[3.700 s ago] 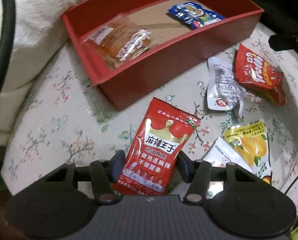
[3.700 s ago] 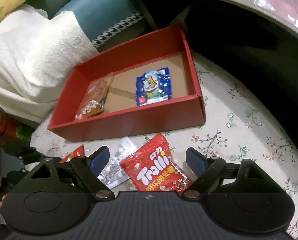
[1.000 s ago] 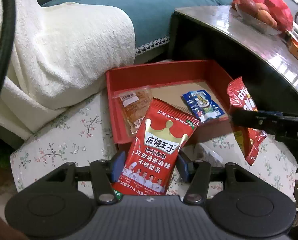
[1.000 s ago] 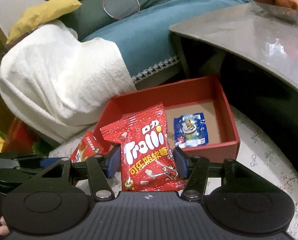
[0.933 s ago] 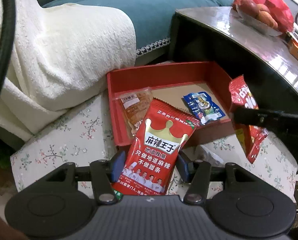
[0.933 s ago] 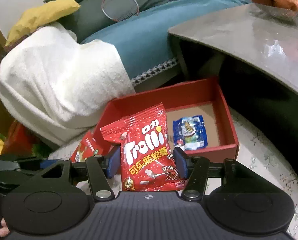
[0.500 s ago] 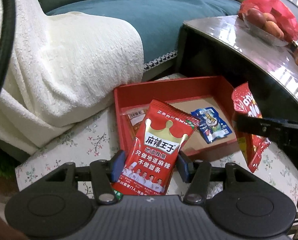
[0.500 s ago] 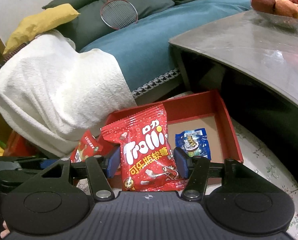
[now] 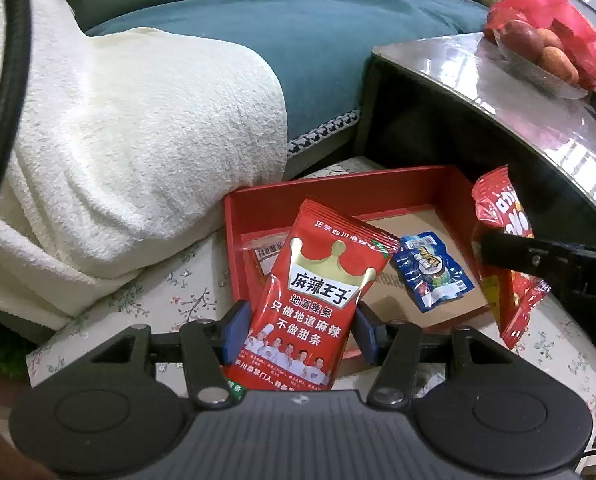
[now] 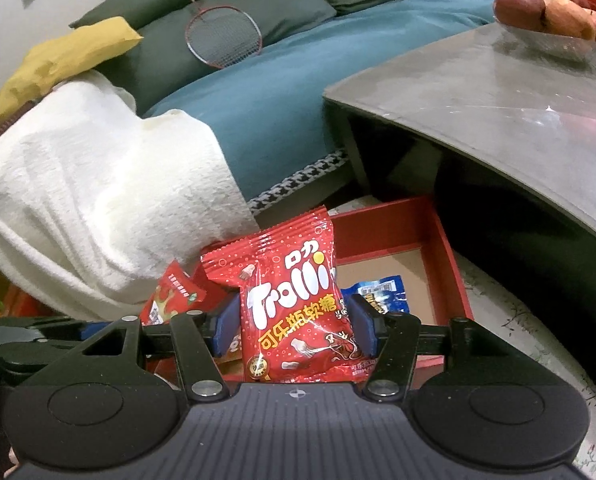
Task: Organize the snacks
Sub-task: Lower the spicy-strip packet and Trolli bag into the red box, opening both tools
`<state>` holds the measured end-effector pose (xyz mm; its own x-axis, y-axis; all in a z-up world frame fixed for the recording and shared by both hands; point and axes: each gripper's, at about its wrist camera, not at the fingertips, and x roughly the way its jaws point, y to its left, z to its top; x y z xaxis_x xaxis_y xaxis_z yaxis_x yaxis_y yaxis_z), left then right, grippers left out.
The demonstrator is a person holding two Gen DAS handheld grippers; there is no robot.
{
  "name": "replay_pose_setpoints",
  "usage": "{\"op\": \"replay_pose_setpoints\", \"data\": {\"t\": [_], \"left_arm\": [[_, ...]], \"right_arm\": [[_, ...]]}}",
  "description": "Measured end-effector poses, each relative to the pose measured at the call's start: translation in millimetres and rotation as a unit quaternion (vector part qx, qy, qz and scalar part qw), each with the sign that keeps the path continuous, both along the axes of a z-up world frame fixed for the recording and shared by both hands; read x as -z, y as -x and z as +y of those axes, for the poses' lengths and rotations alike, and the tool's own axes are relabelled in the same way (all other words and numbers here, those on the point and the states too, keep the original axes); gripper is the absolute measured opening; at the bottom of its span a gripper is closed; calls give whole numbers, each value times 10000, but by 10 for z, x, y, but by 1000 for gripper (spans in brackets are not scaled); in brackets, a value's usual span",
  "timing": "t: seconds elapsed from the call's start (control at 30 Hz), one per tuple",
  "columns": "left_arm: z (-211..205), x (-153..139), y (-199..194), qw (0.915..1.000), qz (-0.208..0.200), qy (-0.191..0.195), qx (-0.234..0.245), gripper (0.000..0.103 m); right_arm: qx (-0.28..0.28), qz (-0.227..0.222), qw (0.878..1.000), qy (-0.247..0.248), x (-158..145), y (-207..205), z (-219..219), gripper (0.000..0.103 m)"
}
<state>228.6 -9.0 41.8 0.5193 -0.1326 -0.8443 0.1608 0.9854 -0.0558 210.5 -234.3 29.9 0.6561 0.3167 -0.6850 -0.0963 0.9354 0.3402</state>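
The red crown-printed spicy-strip packet (image 9: 318,300), long axis upright, is being pinched by the left gripper (image 9: 298,330) above the shallow red cardboard tray (image 9: 338,192), which lies ahead and below; the red Trolli gummy packet (image 10: 298,304) is being pinched likewise by the right gripper (image 10: 293,330)

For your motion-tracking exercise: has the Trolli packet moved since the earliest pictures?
Yes. The Trolli packet has left the floral cloth and is now held up in the right gripper, in front of the red box.

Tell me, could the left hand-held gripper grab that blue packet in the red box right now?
Probably not: the left hand-held gripper is already clamped on a red spicy-strip packet, so the blue packet in the red box must wait.
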Motion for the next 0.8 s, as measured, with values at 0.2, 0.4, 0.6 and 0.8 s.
{"op": "replay_pose_setpoints", "data": {"t": [0.2, 0.4, 0.6, 0.8], "left_arm": [[-24, 37, -89, 10000, 9, -36, -10, 48], [-67, 111, -211, 10000, 41, -81, -1, 48], [-62, 195, -320, 9999, 88, -84, -7, 48], [-91, 257, -366, 9999, 109, -90, 17, 48]], "right_arm": [[134, 49, 9999, 17, 46, -119, -45, 65], [239, 106, 9996, 91, 108, -233, -93, 66], [303, 189, 9993, 142, 182, -340, -126, 66], [337, 275, 9989, 184, 245, -411, -127, 66]]}}
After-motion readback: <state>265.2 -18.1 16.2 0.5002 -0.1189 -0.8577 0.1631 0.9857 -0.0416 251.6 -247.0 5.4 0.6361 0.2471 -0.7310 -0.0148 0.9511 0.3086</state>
